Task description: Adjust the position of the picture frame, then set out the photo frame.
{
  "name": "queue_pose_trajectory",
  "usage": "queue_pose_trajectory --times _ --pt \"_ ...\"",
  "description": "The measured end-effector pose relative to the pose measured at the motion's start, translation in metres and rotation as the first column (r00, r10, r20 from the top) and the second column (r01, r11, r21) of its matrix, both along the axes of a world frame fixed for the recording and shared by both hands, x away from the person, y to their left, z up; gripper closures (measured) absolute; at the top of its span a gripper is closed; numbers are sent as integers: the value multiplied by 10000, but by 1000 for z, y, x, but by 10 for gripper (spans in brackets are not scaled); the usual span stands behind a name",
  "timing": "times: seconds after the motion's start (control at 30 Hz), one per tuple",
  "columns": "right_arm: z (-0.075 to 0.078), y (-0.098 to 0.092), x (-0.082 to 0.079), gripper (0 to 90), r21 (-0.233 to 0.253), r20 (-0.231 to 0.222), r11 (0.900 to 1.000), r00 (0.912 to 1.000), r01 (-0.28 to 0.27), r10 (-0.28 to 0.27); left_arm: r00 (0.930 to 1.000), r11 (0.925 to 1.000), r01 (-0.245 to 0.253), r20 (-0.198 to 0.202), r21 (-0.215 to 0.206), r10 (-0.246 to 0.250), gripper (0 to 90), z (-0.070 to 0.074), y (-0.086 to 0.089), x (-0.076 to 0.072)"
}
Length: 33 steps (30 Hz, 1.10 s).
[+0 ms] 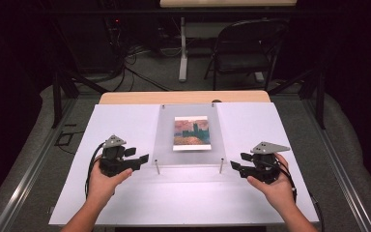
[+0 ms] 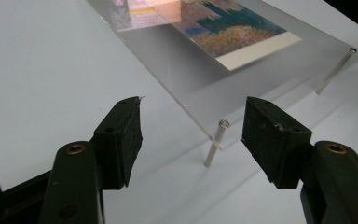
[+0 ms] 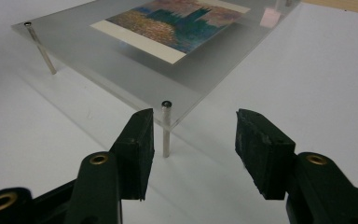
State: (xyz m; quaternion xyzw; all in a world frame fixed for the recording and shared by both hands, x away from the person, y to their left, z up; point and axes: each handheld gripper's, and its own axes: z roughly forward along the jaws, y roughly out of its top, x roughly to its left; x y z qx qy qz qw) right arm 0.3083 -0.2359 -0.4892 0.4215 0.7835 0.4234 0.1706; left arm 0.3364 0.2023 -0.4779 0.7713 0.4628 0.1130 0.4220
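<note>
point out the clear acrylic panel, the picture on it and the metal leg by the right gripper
clear acrylic panel (image 1: 164,140), high view, bare left margin
colourful painted picture card (image 1: 191,132), high view, its middle
thin metal standoff leg (image 3: 166,135), right gripper view, mid-shaft

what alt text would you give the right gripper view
The right gripper has its two black jaws open, aimed at the near corner post of a clear acrylic plate raised on metal posts. A painted picture lies on the plate, above a white tabletop.

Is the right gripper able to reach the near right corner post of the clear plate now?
Probably yes: the right gripper is open, and the post stands just ahead, nothing between.
</note>
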Motion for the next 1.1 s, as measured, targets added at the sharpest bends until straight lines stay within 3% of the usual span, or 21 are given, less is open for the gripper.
queue_pose_trajectory --times 0.4,0.53,0.57,0.6,0.77,0.93,1.1 --pt "2 2 55 455 -323 -922 9977 9938 601 -628 9964 9977 -666 -538 -93 660 385 17 -7 50" --pt "4 3 81 408 -367 -1113 9954 9895 889 -925 9934 9962 -846 -765 185 858 381 22 -13 72" --pt "4 3 81 408 -367 -1113 9954 9895 889 -925 9934 9962 -846 -765 185 858 381 22 -13 72" --pt "4 4 95 392 -359 -1304 9939 9856 1041 -1080 9906 9948 -999 -919 195 1012 381 23 -15 84" --pt "5 10 121 384 -371 -1670 9897 9756 1380 -1423 9837 9891 -1314 -1147 659 1383 381 25 -22 113" --pt "5 16 147 394 52 -2084 9839 9625 1788 -1738 9770 9861 -1617 -1343 383 1655 396 26 -23 136" --pt "6 24 166 417 172 -2140 9781 9564 2073 -1989 9712 9817 -1863 -1440 386 1899 405 22 -26 151"
